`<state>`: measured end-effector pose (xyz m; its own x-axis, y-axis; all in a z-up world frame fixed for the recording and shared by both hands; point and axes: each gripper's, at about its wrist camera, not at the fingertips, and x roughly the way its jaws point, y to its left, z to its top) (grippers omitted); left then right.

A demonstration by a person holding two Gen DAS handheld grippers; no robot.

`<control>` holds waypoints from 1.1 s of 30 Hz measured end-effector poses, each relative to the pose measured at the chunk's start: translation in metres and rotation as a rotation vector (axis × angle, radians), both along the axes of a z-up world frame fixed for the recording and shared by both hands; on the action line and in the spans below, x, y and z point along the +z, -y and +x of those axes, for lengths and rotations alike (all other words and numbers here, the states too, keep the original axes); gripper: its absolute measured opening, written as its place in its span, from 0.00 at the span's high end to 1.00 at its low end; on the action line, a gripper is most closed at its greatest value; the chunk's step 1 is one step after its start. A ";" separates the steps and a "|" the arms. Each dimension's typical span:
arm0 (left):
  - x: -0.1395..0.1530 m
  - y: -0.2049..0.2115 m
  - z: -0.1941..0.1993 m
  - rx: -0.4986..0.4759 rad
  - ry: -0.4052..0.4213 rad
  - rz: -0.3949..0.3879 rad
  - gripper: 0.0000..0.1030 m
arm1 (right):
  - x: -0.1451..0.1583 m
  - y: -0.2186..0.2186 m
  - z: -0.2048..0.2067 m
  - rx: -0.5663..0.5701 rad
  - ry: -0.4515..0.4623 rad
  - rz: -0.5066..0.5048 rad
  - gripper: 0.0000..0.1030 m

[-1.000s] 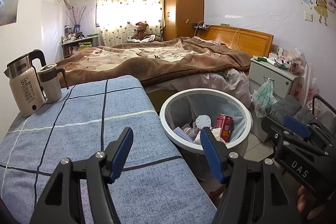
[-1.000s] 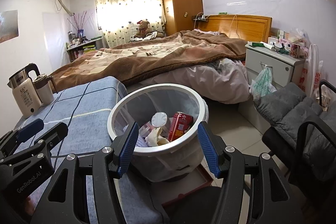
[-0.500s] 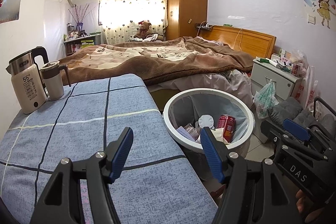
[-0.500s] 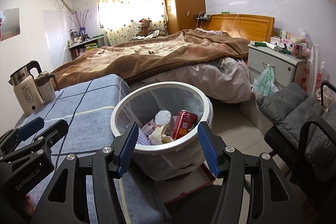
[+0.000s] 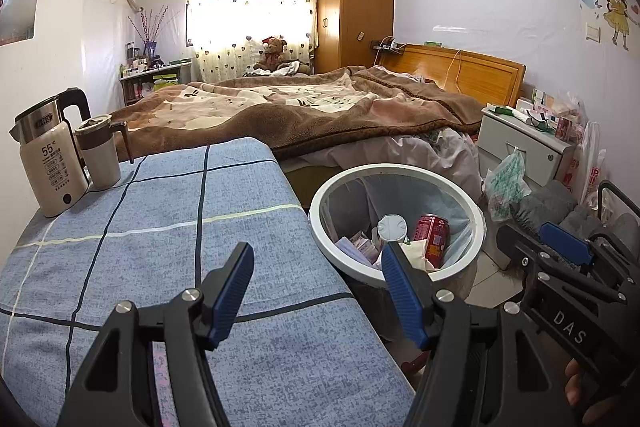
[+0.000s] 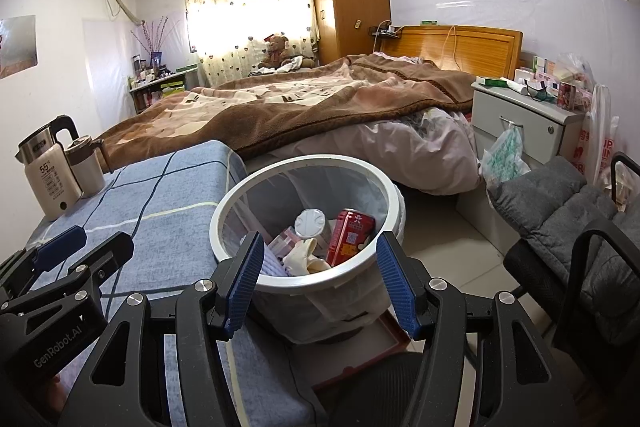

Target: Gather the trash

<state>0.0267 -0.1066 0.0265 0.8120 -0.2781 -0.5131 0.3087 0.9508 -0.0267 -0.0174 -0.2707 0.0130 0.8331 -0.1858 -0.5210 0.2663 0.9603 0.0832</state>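
Note:
A white-rimmed trash bin [image 5: 320, 227] [image 6: 392, 187] with a clear liner stands on the floor beside the blue checked table [image 5: 160, 227]. Inside lie a red can [image 5: 434, 233] [image 6: 350, 235], a white round lid [image 5: 392, 227] [image 6: 310, 221], a crumpled pale wrapper [image 6: 304, 259] and small packets. My left gripper [image 5: 318, 287] is open and empty above the table's right edge. My right gripper [image 6: 320, 275] is open and empty just before the bin's near rim. Each gripper shows in the other's view [image 5: 560, 267] [image 6: 60, 259].
A kettle [image 5: 48, 155] and a lidded mug [image 5: 100, 151] stand at the table's far left. A bed with a brown blanket [image 5: 300, 111] lies behind. A grey nightstand [image 5: 524, 143], a hanging plastic bag [image 6: 504, 155] and a grey cushioned chair [image 6: 560, 211] are on the right.
Both views have drifted slightly, so the bin sits a little more to the right in each. Both grippers stay open and empty.

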 end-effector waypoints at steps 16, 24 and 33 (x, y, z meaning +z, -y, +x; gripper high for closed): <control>-0.002 -0.004 -0.001 0.006 -0.001 -0.004 0.34 | -0.001 0.000 0.000 0.000 0.001 0.001 0.43; -0.002 -0.004 -0.001 0.004 0.000 -0.005 0.34 | -0.001 0.000 0.000 0.001 0.000 0.000 0.43; -0.001 -0.004 -0.002 0.012 0.000 -0.004 0.34 | -0.002 -0.001 0.000 0.002 -0.002 0.000 0.43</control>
